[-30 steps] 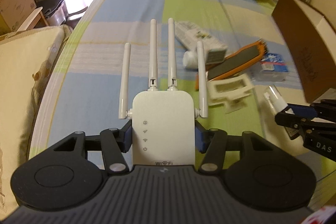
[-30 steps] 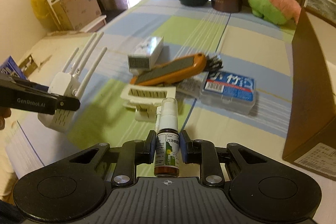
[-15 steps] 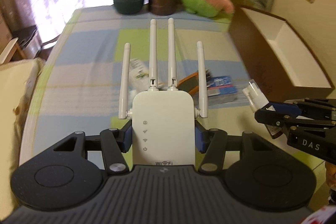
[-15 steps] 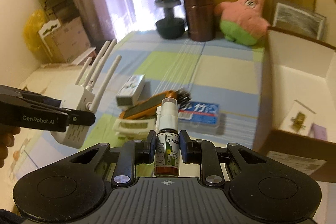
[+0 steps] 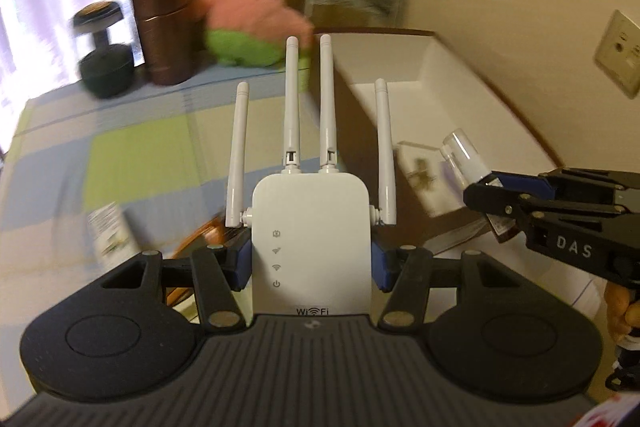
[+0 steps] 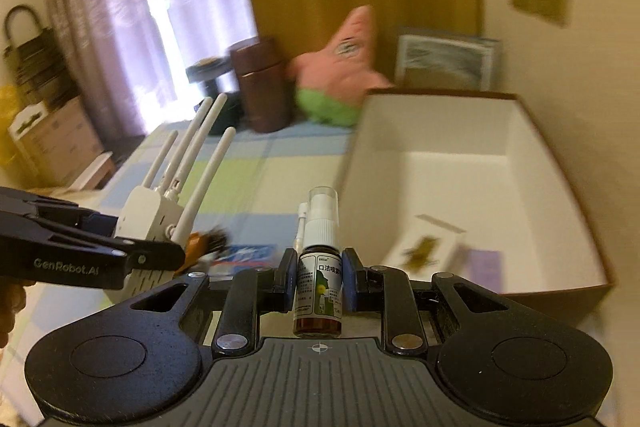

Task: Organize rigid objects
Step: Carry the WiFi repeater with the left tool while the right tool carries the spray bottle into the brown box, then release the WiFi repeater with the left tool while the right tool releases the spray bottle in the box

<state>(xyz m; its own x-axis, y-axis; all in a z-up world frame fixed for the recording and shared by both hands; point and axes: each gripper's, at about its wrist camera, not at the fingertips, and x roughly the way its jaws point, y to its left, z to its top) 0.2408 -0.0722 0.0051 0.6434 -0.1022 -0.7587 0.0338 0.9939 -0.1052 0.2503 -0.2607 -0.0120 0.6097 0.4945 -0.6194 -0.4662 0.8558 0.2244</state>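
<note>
My left gripper (image 5: 311, 263) is shut on a white WiFi repeater (image 5: 310, 243) with several upright antennas, carried above the checked bedspread. My right gripper (image 6: 318, 283) is shut on a small brown spray bottle (image 6: 319, 291) with a white nozzle and clear cap. Both are in the air beside the open brown box (image 6: 460, 187) with a white inside, which lies ahead and to the right. In the left wrist view the right gripper (image 5: 496, 199) with the spray bottle (image 5: 464, 155) hangs over the box's (image 5: 440, 95) near end. In the right wrist view the left gripper (image 6: 132, 255) holds the repeater (image 6: 152, 219) at the left.
Small items lie inside the box, a card with an insect picture (image 6: 424, 247) among them. On the bedspread (image 5: 140, 147) lie an orange-edged object (image 6: 200, 247) and a blue packet (image 6: 248, 253). A pink plush star (image 6: 344, 67), brown canister (image 6: 260, 87) and dark jar (image 5: 106, 67) stand at the back.
Both grippers have risen and swung to the right with their loads, from above the scattered items on the bedspread to beside the open box. Neither grip has changed.
</note>
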